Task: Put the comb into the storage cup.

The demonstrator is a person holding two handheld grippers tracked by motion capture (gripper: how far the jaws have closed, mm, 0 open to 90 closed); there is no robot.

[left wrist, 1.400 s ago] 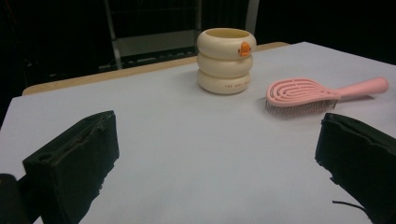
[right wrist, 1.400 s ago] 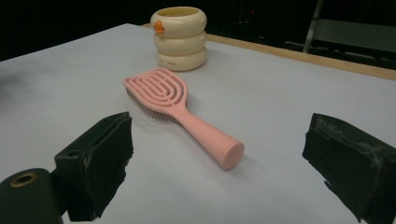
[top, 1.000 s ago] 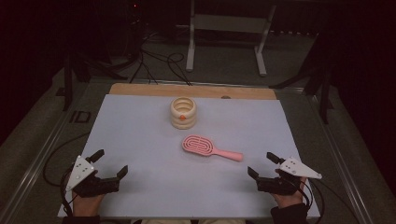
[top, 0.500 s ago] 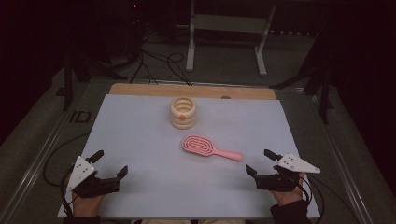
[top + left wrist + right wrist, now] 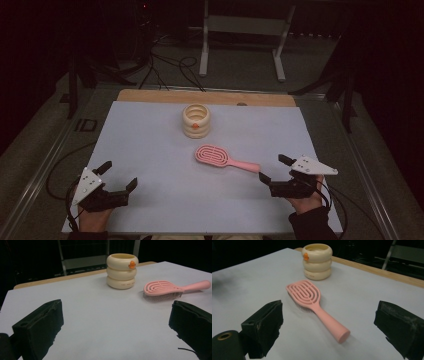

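The right tool [image 5: 274, 169] sits low on the counter [image 5: 150, 150] with its jaws spread wide and empty, the end of the pink hairbrush [image 5: 226, 157] handle just ahead of it. The left tool [image 5: 119, 175] rests near the front left corner, equally wide open, holding nothing. To take the brush well, I'd slide the right jaws along either side of the smooth, rounded plastic handle and close on its middle, away from the slippery tip. The brush lies bristles down, its oval head cut with looping slots. Behind it stands a cream cup [image 5: 196, 120] of three stacked glossy rings, with a small orange mark.
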